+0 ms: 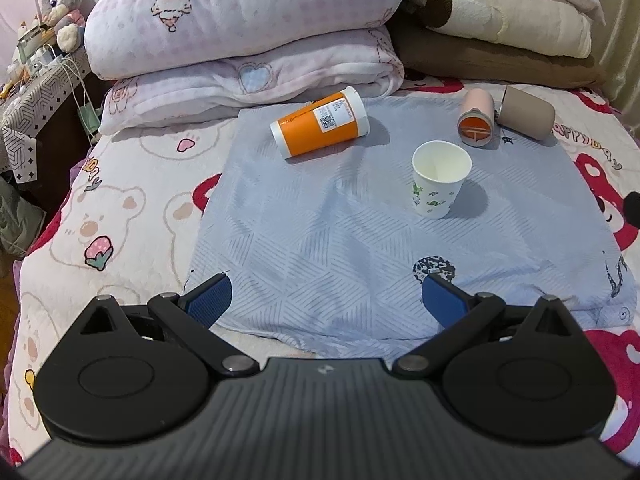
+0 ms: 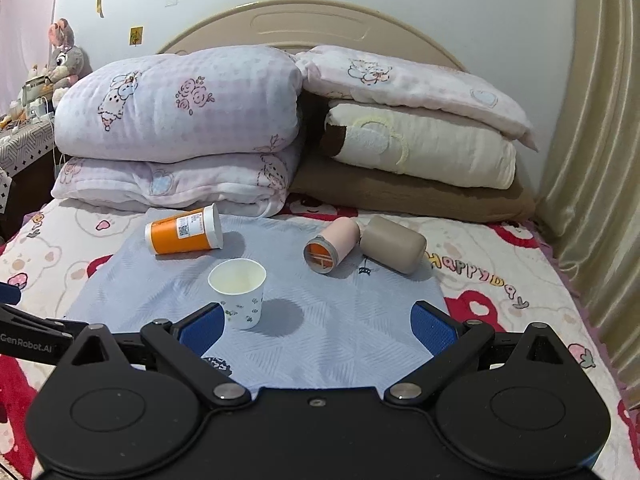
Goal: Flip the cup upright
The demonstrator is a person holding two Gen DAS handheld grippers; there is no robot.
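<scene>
Left wrist: left gripper [image 1: 326,300] spread wide, gripping nothing. Paper cup [image 1: 439,178] upright on grey cloth [image 1: 320,248], mouth up, apparently empty; task looks done. Orange cup [image 1: 320,126], pink cup [image 1: 476,118], beige cup [image 1: 526,112] lying sideways.

Right wrist: right gripper [image 2: 318,326] equally wide, empty; paper cup [image 2: 240,294] just beside left finger [image 2: 200,328].

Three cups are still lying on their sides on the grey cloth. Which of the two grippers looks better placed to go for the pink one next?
Probably the right gripper. In its view the pink cup lies almost straight ahead, while for the left gripper it lies far off to the right, beyond the upright paper cup. Both grippers are open and empty.
</scene>
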